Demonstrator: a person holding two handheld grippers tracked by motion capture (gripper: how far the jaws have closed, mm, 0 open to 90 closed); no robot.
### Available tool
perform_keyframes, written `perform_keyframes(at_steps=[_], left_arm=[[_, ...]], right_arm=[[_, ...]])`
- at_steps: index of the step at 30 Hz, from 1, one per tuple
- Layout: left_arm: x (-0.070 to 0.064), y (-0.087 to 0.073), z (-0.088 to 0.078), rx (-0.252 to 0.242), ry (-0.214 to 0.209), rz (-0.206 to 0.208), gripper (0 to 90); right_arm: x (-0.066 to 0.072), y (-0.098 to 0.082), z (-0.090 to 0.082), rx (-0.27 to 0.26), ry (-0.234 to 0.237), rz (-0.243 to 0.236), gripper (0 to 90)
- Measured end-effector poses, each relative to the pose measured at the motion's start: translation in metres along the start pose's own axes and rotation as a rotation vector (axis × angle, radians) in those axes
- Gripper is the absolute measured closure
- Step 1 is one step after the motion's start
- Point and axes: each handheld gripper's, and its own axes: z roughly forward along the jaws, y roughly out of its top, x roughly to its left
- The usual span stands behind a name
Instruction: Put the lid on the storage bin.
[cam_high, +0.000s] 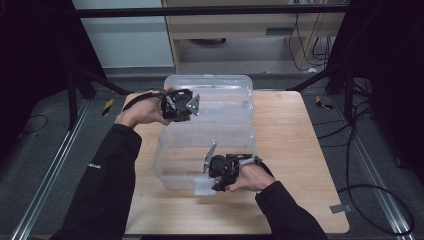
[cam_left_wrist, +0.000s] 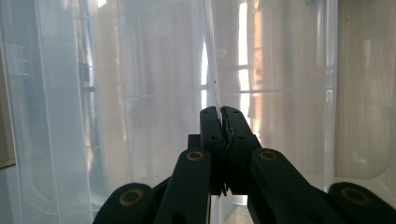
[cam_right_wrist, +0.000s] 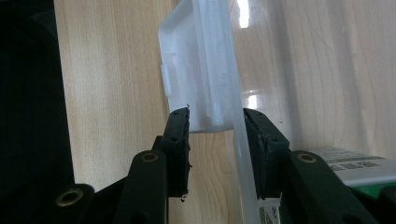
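The clear plastic box (cam_high: 200, 150) sits mid-frame on the table (cam_high: 300, 150), its lid (cam_high: 212, 95) standing open behind it. My left gripper (cam_left_wrist: 220, 112) has its fingers pressed together on the lid's thin edge; my right gripper (cam_right_wrist: 215, 121) has its fingers clamped on the box's front latch (cam_right_wrist: 201, 65). I should swing the lid slowly and keep the box steady, lest it skid.
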Motion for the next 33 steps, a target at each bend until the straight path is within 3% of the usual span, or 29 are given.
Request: perform_keyframes(at_steps=[13,14,15,22,33], left_arm=[[-0.031,0.001,-0.013,-0.027,0.019,0.022,88.2],[-0.034,0.001,-0.013,-0.032,0.012,0.001,88.2],[-0.035,0.001,-0.014,-0.034,0.02,0.012,88.2],[-0.049,0.001,-0.017,-0.045,0.007,-0.007,88.3],[-0.059,0.001,-0.018,-0.047,-0.022,-0.035,88.5]], right_arm=[[0.002,0.0,0.0,-0.001,-0.007,0.006,63.5],[0.001,0.0,0.0,-0.001,-0.006,0.002,63.5],[0.002,0.0,0.0,-0.003,-0.006,0.003,63.5],[0.002,-0.001,0.0,-0.009,-0.005,-0.008,63.4],[0.001,-0.002,-0.001,-0.018,-0.002,-0.01,63.1]])
